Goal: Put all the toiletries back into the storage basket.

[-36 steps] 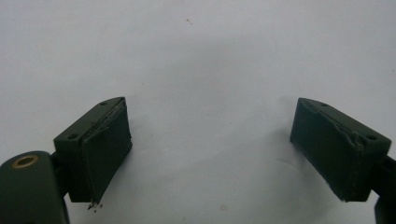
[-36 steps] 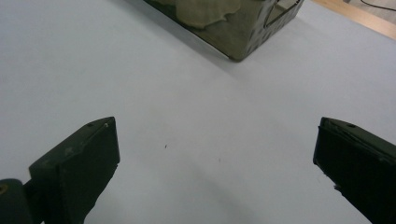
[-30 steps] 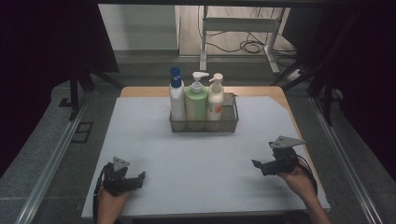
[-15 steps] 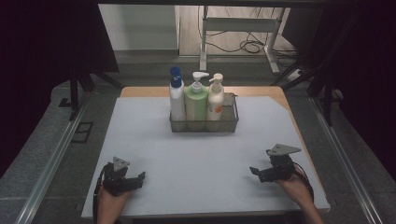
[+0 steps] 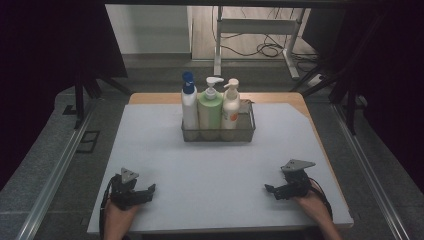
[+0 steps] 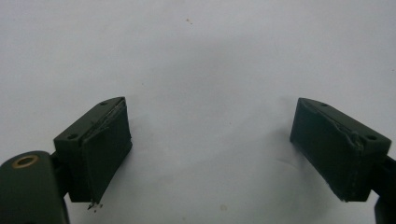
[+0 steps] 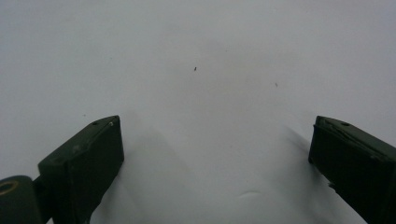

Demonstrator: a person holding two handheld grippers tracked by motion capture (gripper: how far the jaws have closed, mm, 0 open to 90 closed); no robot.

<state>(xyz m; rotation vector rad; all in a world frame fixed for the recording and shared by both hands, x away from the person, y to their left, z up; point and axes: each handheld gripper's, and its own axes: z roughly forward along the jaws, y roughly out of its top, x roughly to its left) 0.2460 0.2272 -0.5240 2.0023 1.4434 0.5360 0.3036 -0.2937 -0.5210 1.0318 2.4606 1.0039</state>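
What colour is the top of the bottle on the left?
Blue. The left bottle's pump top shows best in the high view.

High view: fixed overhead, person's side, facing forward and down across whole white table point(image 5: 220, 165). Left gripper view: rides left gripper point(image 6: 210, 149), close above white surface, aimed down between spread jaws. Right gripper view: same, on right gripper point(image 7: 215, 163). Shared: white tabletop.
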